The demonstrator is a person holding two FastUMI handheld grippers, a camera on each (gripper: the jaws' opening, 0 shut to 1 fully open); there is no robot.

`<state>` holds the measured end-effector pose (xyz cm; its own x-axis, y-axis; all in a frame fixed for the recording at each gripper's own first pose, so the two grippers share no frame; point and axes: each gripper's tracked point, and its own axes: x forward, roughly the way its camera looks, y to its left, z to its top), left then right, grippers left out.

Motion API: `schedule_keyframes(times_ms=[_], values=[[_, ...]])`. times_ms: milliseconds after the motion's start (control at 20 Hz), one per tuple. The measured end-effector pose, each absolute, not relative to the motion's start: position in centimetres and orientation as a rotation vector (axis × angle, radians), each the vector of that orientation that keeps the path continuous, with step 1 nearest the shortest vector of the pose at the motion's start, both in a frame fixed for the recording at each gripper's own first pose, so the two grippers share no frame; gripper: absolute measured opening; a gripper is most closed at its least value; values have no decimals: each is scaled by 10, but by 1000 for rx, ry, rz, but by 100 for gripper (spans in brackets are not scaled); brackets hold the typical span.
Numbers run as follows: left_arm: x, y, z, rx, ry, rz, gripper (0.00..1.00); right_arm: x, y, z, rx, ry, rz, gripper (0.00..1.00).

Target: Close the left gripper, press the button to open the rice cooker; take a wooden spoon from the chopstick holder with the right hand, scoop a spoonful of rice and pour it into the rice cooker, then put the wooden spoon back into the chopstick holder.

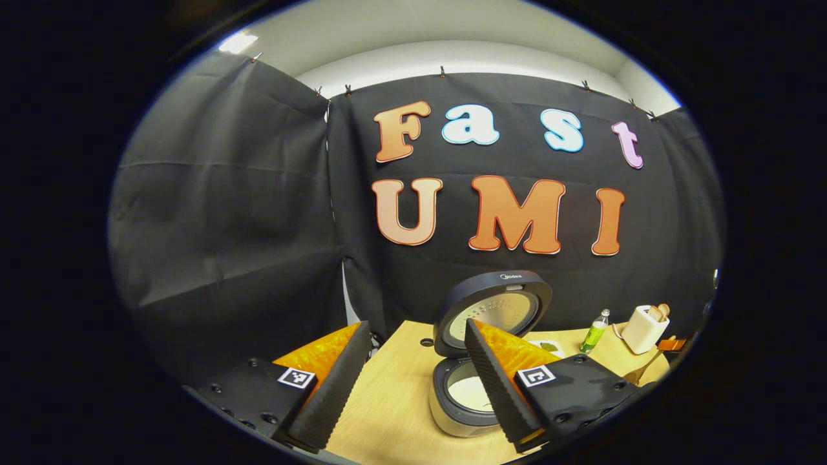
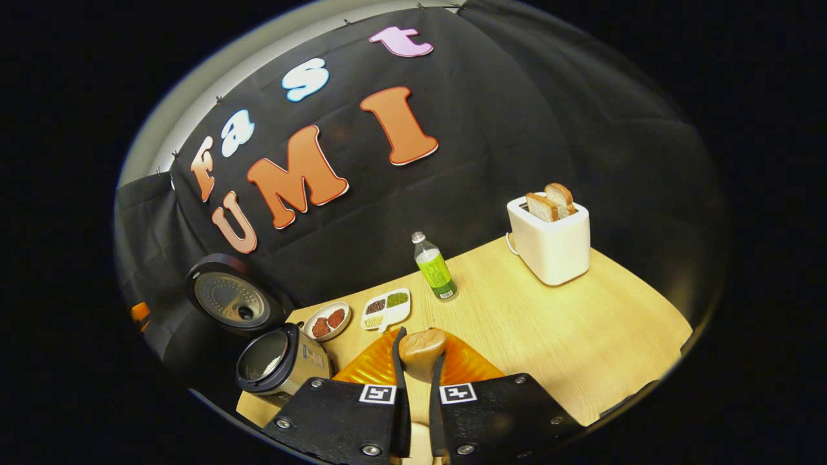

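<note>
Rice cooker [image 1: 481,361] standing on the wooden table [image 1: 387,400] with its lid raised upright behind the pot, so the button step appears done and the mouth is free to receive rice; pale contents show inside the pot, though whether this is rice or bare lining cannot be told. The left gripper [image 1: 413,381] hangs in front of the cooker with its fingers spread wide and nothing between them, apparently parked clear of the opening. The right gripper [image 2: 417,381] has its fingers drawn nearly together on the wooden spoon [image 2: 421,352], both pressing its sides; the rounded wooden end projects forward past the fingertips, a hold that would keep the tool aligned with the fingers for scooping or tipping. Whether the spoon carries rice cannot be told. The right gripper view supplies what the left gripper view lacks: the cooker [image 2: 278,361] seen from its side to the left, a round dish [image 2: 327,320] and a divided tray [image 2: 386,307] of grains beside it, a green bottle [image 2: 435,268], and a white toaster [image 2: 550,239] with bread. The left gripper view alone looks straight into the pot and shows a second wooden handle [image 1: 646,368] low at the right edge, near the toaster.
</note>
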<state>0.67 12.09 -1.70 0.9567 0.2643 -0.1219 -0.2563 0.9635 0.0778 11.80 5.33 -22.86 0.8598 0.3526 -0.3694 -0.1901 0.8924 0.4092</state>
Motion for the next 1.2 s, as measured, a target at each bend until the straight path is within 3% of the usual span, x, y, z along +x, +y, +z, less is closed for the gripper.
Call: schedule_keyframes(times_ms=[250, 550, 800, 850, 1050, 1150, 1200], values=[[-6, 116, -18, 64, 139, 294, 95, 120, 49, -264, 485, 525, 288, 11], [-13, 109, -13, 71, 133, 306, 95, 121, 26, -265, 471, 539, 217, 24], [-11, 99, -11, 61, 122, 289, 100, 123, 2, -242, 359, 512, 190, 49], [-10, 97, -10, 58, 120, 286, 95, 123, -2, -237, 344, 507, 185, 52], [-8, 91, -11, 49, 117, 274, 98, 120, -19, -215, 294, 488, 161, 67], [-5, 89, -9, 44, 114, 269, 100, 118, -23, -196, 258, 461, 146, 81], [-2, 86, -9, 41, 115, 264, 95, 117, -25, -184, 234, 442, 141, 90]])
